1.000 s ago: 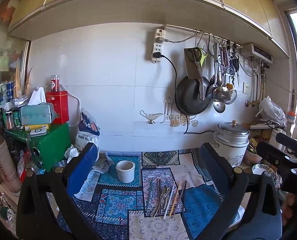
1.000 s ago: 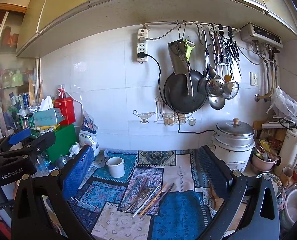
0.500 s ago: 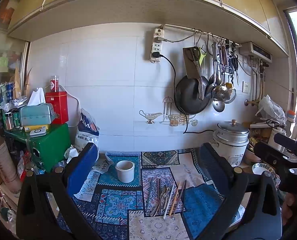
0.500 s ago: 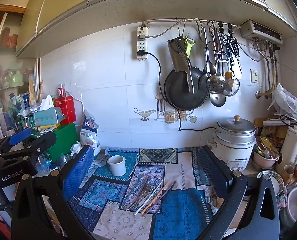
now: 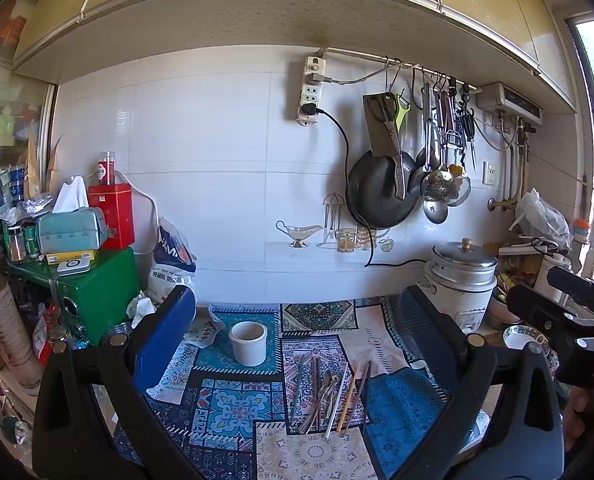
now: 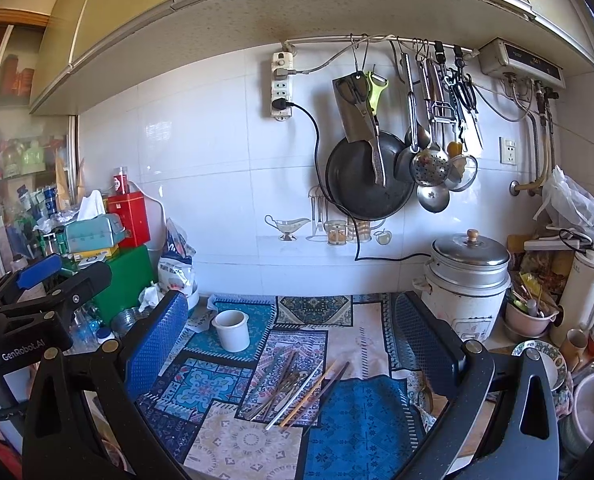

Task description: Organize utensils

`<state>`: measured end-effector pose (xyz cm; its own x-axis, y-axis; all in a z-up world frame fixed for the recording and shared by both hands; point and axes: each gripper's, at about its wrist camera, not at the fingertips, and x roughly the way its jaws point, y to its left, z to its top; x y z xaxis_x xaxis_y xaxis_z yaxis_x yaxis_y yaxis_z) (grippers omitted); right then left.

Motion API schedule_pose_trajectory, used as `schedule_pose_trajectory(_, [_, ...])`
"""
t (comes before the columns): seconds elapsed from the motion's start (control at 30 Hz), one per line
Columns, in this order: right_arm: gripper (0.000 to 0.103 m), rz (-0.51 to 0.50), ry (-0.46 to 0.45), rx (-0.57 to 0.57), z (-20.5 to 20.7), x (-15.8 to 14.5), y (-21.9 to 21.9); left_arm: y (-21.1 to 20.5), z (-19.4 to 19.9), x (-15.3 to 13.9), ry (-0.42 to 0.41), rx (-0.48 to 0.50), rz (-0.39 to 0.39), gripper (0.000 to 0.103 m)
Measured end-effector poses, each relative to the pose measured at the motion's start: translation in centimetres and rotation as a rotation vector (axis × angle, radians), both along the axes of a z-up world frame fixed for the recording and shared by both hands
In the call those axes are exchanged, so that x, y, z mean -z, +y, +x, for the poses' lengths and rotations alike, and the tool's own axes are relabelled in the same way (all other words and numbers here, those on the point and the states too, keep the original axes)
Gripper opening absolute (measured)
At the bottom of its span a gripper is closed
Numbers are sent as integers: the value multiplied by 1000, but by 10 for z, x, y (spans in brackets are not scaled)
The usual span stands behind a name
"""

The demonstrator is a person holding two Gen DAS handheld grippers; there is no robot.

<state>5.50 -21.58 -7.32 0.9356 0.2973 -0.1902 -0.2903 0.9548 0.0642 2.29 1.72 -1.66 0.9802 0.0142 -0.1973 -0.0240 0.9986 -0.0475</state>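
Observation:
A loose pile of utensils (image 5: 329, 392), metal spoons and chopsticks, lies on a patterned patchwork cloth (image 5: 233, 404) on the counter. It also shows in the right wrist view (image 6: 293, 388). A white ceramic cup (image 5: 249, 343) stands upright behind and left of the pile; it also shows in the right wrist view (image 6: 231, 330). My left gripper (image 5: 293, 344) is open and empty, held above the counter short of the pile. My right gripper (image 6: 293, 340) is open and empty, at a similar height to the right.
A white rice cooker (image 6: 469, 284) stands at the back right, with bowls and a thermos (image 6: 585, 296) beyond it. A green box (image 5: 97, 292) with tins and a tissue box crowds the left. A pan (image 6: 369, 176) and ladles hang on the tiled wall.
Both views have shifted slightly; the grippers drifted a little while staying open. Nothing on the counter has moved.

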Motion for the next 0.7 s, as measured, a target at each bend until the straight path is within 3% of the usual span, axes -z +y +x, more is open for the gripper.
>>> schedule_pose_trajectory(0.4, [103, -10, 26, 6, 17, 4, -1, 0, 19, 4, 21, 8, -2, 103])
schedule_pose_trajectory(0.7, [103, -47, 94, 48, 54, 21, 3, 8, 73, 28, 111, 31, -19, 103])
